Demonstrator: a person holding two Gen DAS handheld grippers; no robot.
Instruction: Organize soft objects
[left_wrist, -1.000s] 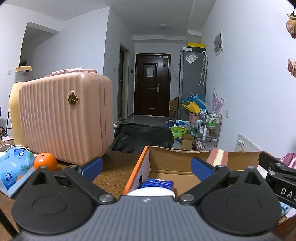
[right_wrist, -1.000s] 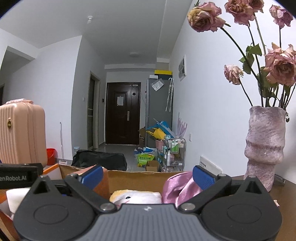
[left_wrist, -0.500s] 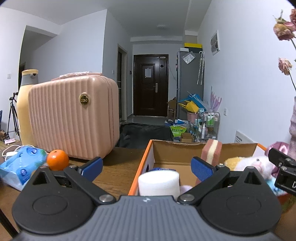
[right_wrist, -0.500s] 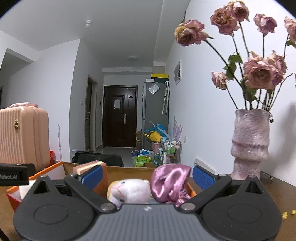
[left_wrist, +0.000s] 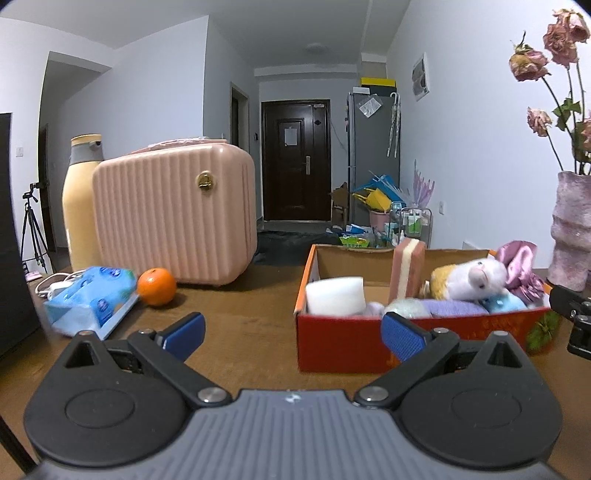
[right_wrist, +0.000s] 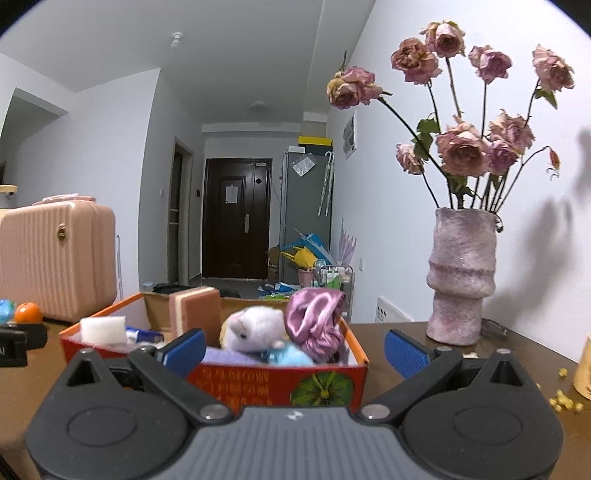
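A red-orange cardboard box (left_wrist: 343, 341) (right_wrist: 258, 380) stands on the wooden table, filled with soft things: a white foam block (left_wrist: 334, 297) (right_wrist: 101, 329), an upright pink sponge (left_wrist: 406, 269) (right_wrist: 195, 310), a plush hamster (left_wrist: 469, 278) (right_wrist: 251, 328), a purple satin pouch (left_wrist: 519, 266) (right_wrist: 314, 321) and a lilac towel (left_wrist: 454, 307). My left gripper (left_wrist: 291, 332) is open and empty, in front of the box's left end. My right gripper (right_wrist: 295, 349) is open and empty, in front of the box's right end.
A pink ribbed case (left_wrist: 177, 214) (right_wrist: 55, 258) and a cream bottle (left_wrist: 79, 206) stand at the back left. An orange (left_wrist: 157, 286) and a blue tissue pack (left_wrist: 92, 299) lie beside them. A pink vase (right_wrist: 461, 277) of dried roses stands right, with crumbs (right_wrist: 563, 400) nearby.
Both grippers have drawn back from above the box, staying open. The box, seen from inside before, now shows its whole front and its contents.
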